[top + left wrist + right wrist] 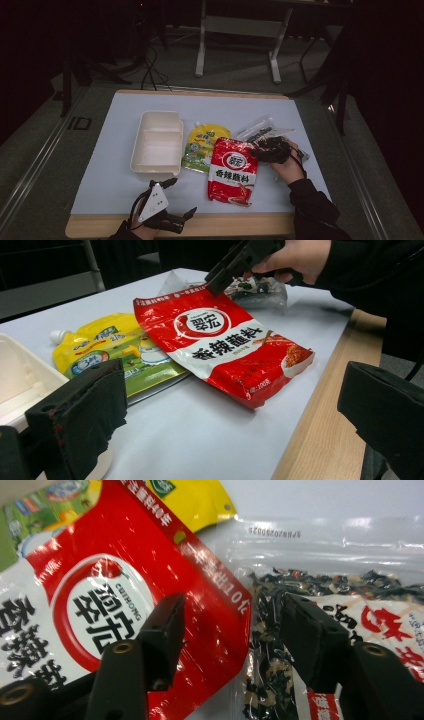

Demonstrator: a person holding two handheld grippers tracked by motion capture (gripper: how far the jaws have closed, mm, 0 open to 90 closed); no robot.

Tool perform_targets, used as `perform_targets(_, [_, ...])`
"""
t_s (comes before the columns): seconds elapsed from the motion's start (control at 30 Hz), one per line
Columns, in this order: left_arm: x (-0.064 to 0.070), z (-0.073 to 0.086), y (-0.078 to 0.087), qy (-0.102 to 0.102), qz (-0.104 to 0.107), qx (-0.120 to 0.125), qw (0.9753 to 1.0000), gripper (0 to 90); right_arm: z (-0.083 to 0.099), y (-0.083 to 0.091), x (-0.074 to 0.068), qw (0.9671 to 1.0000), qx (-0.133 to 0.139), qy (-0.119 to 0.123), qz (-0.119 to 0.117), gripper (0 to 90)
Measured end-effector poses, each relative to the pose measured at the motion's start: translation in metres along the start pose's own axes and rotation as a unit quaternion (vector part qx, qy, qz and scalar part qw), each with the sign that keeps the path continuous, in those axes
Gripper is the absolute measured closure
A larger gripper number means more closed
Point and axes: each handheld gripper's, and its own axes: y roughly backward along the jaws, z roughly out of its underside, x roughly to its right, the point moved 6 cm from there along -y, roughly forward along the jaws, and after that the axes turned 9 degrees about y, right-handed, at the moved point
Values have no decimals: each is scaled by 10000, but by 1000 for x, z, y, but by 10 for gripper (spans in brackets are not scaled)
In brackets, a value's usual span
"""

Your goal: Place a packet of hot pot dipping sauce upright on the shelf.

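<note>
Looking across the table (105, 150) from large to small, the white two-compartment tray (157, 142) lies at the left, the yellow spouted pouch (204, 146) just beside it, and the red seasoning packet (233, 171) overlaps the yellow pouch's right edge, its long axis running from the far side toward the person. Further right, partly under the red packet's far corner, lies a clear bag of dark dried bits (261, 130). The right gripper (270, 150) sits at that far right corner of the red packet (125, 595), jaws apart and gripping nothing: in the right gripper view one jaw rests over the red film and the other over the clear bag (350, 595), so the packet's edge falls between them. That seems the relation to watch; the packet lies ahead and to one side of the opening, and I judge a small shift would decide which bag gets pinched. The left gripper (175, 197) hovers near the front edge, well apart from the packets, jaws wide apart, with the red packet (225, 350) lying ahead of it. The right hand is plainly the nearer one.
</note>
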Motion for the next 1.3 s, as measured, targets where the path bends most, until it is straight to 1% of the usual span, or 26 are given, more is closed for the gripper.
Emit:
perform_targets(0.03, [0,0,0,1,3,1,10000,9,1,-1,1,10000,-22,6,26,472])
perform_targets(0.07, [0,0,0,3,3,2,10000,9,1,-2,1,10000,-41,-13,-5,527])
perform_targets(0.1, [0,0,0,4,4,3,10000,9,2,-3,-1,9999,-82,-17,-81,547])
perform_targets(0.13, [0,0,0,2,1,0,10000,9,2,-3,-1,9999,-95,-5,-73,585])
perform_targets(0.17, [0,0,0,11,-2,2,10000,9,3,-4,-2,9998,-135,9,-147,633])
perform_targets(0.2, [0,0,0,19,1,1,10000,9,3,-4,-2,9998,-144,73,-143,645])
perform_targets(0.23, [0,0,0,12,-4,4,10000,9,3,-4,-2,9998,-166,97,-111,676])
perform_targets(0.27, [0,0,0,6,-10,6,10000,9,3,-4,-2,9996,-208,154,-118,717])
perform_targets(0.33, [0,0,0,-3,-6,6,10000,9,2,-3,-2,9991,-282,305,21,842])
perform_targets(0.37, [0,0,0,-7,-9,2,10000,9,2,-2,-3,9990,-308,328,30,857])
perform_targets(0.5, [0,0,0,-2,-13,5,10000,9,-2,3,-5,9987,-327,392,36,881])
perform_targets(0.57, [0,0,0,-1,-14,8,10000,9,-5,6,-6,9986,-301,425,27,885])
perform_targets(0.6, [0,0,0,-5,-17,6,10000,9,-7,8,-6,9987,-246,452,24,886])
perform_targets(0.63, [0,0,0,-5,-23,3,10000,9,-9,10,-7,9988,-229,436,11,887])
perform_targets(0.67, [0,0,0,-3,-23,4,10000,9,-10,11,-8,9986,-213,483,24,887])
perform_targets(0.87, [1,0,0,3,-10,6,10000,9,-16,18,-11,9986,-157,499,8,891])
perform_targets(0.97, [2,-1,0,52,63,-5,10000,9,-19,23,-14,9984,-71,562,0,893])
perform_targets(1.03, [5,-2,0,80,155,26,9998,9,-21,27,-16,9982,-40,596,-10,893])
perform_targets(1.1, [8,-4,1,35,209,57,9998,10,-23,32,-19,9979,14,643,-30,893])
perform_targets(1.2, [12,-7,2,-83,267,141,9995,10,-27,40,-24,9974,109,707,-26,894])
perform_targets(1.27, [12,-10,3,-72,234,203,9995,10,-31,45,-27,9967,176,786,-10,895])
perform_targets(1.3, [13,-12,3,-58,257,236,9994,10,-32,48,-29,9963,224,824,-23,895])
